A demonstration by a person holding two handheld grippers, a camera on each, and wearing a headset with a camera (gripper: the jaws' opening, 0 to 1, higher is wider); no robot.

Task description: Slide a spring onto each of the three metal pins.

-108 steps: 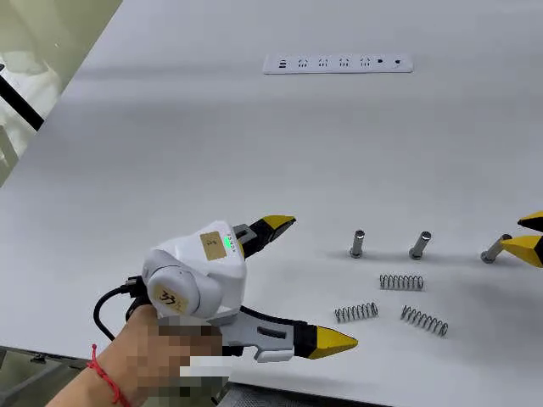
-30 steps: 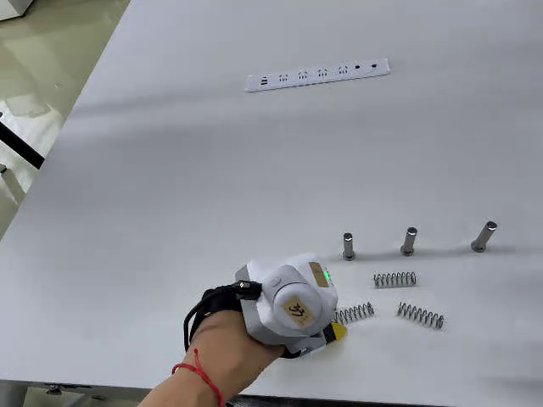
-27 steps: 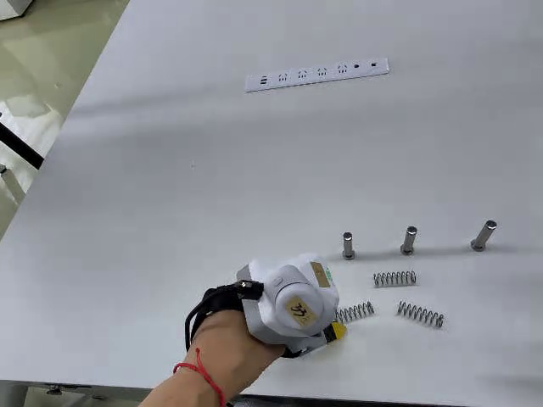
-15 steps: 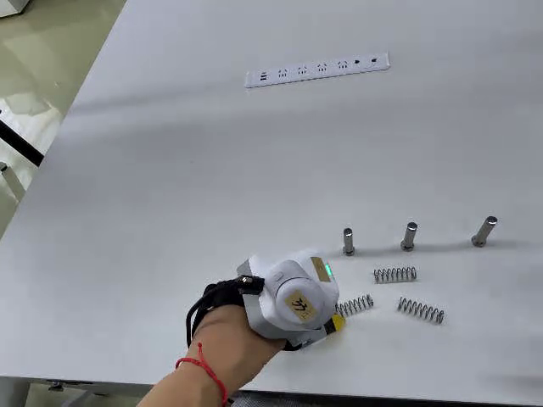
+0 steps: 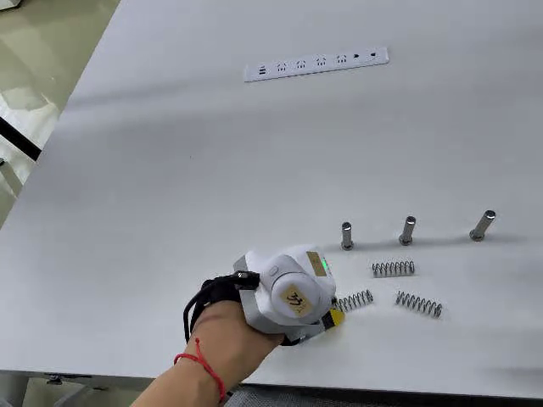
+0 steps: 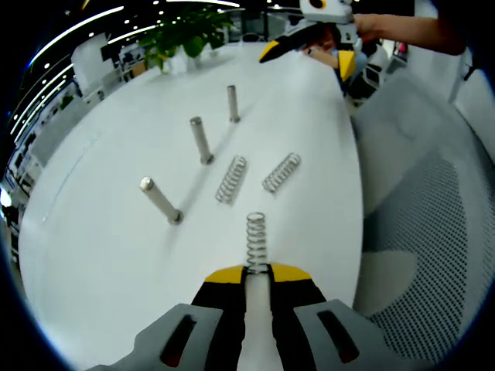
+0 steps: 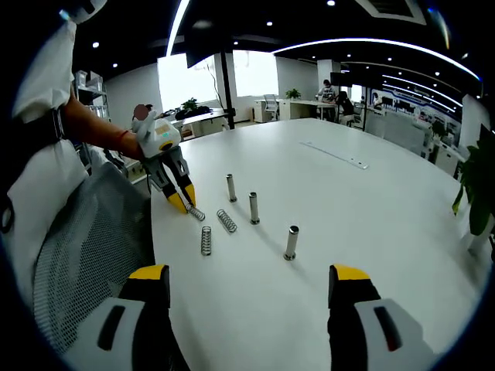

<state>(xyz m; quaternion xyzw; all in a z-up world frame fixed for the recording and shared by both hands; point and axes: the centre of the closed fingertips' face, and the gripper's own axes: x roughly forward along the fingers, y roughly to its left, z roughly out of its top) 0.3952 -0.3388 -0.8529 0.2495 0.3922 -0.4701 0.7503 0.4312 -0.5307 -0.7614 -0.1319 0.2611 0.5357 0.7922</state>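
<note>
Three metal pins (image 5: 346, 235) (image 5: 407, 230) (image 5: 482, 225) stand upright in a row on the white table (image 5: 212, 186). In front of them lie three springs. My left gripper (image 5: 335, 316) is shut on the near end of the left spring (image 5: 355, 300), which rests on the table. In the left gripper view this spring (image 6: 255, 236) runs straight out from the closed yellow tips (image 6: 256, 270). The other two springs (image 5: 393, 268) (image 5: 418, 303) lie loose. My right gripper (image 7: 247, 274) is open and holds nothing, some way back from the pins (image 7: 253, 207).
A white power strip (image 5: 316, 62) lies far back on the table. The table's near edge runs just behind the left hand. An office chair with a mesh seat (image 6: 433, 232) stands beside the table.
The left gripper, open and left of the springs 3.6 s ago, has moved to the left spring and shut on its end. It has barely shifted over the last second.
</note>
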